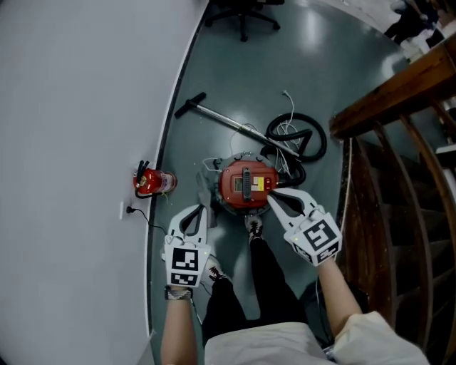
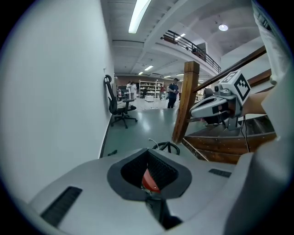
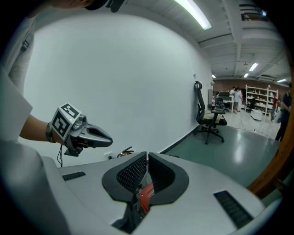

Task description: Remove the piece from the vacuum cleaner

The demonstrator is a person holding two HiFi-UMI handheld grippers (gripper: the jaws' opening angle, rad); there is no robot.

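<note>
The red canister vacuum cleaner (image 1: 246, 184) sits on the grey floor just ahead of the person's feet, with a black handle and a yellow label on top. Its black hose (image 1: 299, 137) loops behind it, and a metal wand (image 1: 228, 121) lies toward the wall. My left gripper (image 1: 201, 208) hangs shut and empty at the vacuum's left side. My right gripper (image 1: 273, 197) is shut and empty over its right edge. In each gripper view a sliver of the red vacuum (image 2: 149, 182) (image 3: 145, 195) shows below the closed jaws. Which piece the task means I cannot tell.
A red fire extinguisher (image 1: 152, 181) stands by the white wall, near a socket with a cable. A wooden stair railing (image 1: 399, 78) rises close on the right. An office chair (image 1: 242, 14) stands further back. People stand far off by shelves (image 2: 173, 92).
</note>
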